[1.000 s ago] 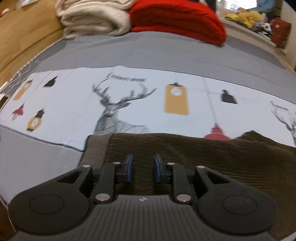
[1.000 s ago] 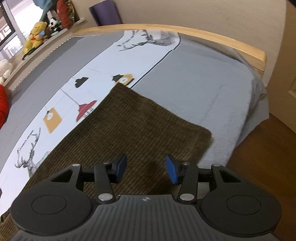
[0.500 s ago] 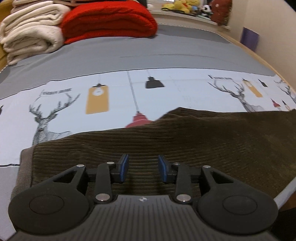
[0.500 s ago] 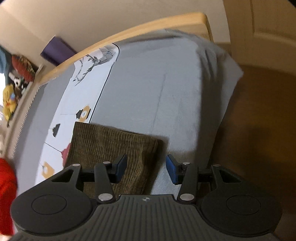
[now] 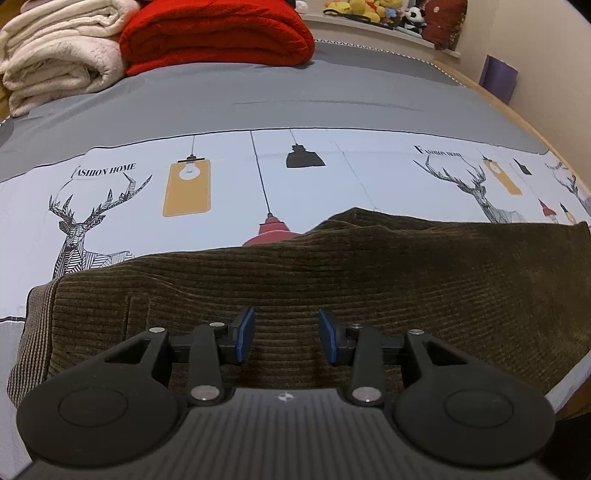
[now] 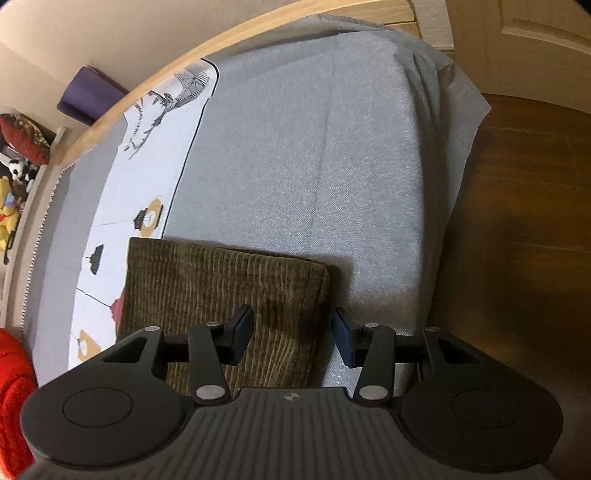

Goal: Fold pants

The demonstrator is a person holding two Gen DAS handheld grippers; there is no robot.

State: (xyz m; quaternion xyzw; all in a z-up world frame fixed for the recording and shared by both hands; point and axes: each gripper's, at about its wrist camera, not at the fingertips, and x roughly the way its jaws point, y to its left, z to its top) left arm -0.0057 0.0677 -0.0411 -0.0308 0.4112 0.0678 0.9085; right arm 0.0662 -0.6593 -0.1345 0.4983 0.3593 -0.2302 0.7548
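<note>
Brown corduroy pants (image 5: 369, 273) lie flat across the near side of the bed, waistband at the left (image 5: 35, 325) and leg end to the right. My left gripper (image 5: 286, 336) is open and empty, hovering over the pants' upper part. In the right wrist view the leg end of the pants (image 6: 221, 280) lies on the grey sheet. My right gripper (image 6: 293, 336) is open and empty, its jaws straddling the pants' near edge at the cuff corner.
The bed (image 5: 332, 92) has a grey and printed cover. Folded cream (image 5: 59, 59) and red (image 5: 218, 33) blankets sit at the far side. Stuffed toys (image 5: 369, 9) line a shelf. The bed's edge and wooden floor (image 6: 517, 221) are to the right.
My left gripper swung right along the pants and opened wider. My right gripper moved to the cuff end near the bed's edge, staying open.
</note>
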